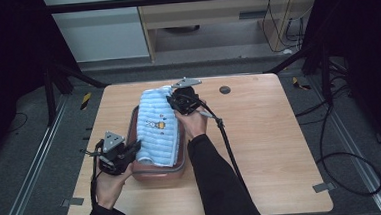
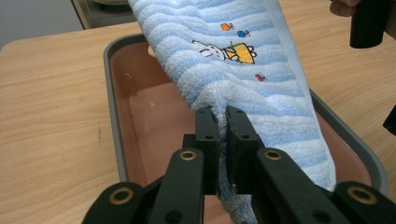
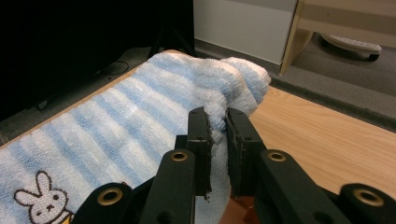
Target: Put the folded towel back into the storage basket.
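A blue-and-white striped towel (image 1: 155,127) with a small rabbit picture is stretched over a reddish-brown tray (image 1: 160,173) with a grey rim. My left gripper (image 1: 133,150) is shut on the towel's near corner at the tray's front left; its jaws pinch the cloth (image 2: 219,116) over the tray's inside (image 2: 149,121). My right gripper (image 1: 176,101) is shut on the towel's far end, where the fabric bunches between the jaws (image 3: 217,119). The towel (image 3: 116,126) hangs taut between the two grippers, lifted off the tray floor.
The wooden table (image 1: 260,133) has bare surface right of the tray. A small dark round disc (image 1: 224,90) lies at the back right. Black cables (image 1: 228,145) trail from the grippers. A metal frame and floor cables surround the table.
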{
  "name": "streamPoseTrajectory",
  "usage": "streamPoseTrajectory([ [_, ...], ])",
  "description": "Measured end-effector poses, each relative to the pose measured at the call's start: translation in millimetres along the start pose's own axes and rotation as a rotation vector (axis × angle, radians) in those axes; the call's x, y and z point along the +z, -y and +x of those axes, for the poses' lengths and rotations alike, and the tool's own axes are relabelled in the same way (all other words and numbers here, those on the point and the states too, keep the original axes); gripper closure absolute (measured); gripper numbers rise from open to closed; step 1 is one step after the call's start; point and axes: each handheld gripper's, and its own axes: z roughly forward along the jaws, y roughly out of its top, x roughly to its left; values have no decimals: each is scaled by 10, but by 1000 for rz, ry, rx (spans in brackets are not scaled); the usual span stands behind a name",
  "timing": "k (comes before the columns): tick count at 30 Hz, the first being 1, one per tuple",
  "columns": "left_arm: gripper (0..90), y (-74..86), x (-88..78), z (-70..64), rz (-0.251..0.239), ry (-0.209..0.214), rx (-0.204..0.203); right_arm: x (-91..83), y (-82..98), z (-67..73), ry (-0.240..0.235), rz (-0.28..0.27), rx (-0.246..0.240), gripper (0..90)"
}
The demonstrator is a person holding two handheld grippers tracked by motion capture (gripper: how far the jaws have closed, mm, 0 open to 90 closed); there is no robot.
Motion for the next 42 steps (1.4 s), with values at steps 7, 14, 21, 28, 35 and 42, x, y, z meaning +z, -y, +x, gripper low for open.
streamPoseTrajectory([
  [7,846,37,55,-23,14,-5,8,34,66,-24,2,11,3,811],
  [14,846,84,116,-54,43,0,9,106,164,-34,5,32,6,811],
  [21,846,135,160,-76,64,13,-27,145,238,-53,4,42,7,811],
  [28,846,183,209,-63,73,-11,4,199,324,-67,2,60,16,810],
  [35,846,239,231,-79,86,-17,9,234,382,-61,-1,72,18,810],
  [42,845,282,246,-75,100,-19,14,274,441,-52,-4,87,25,809],
])
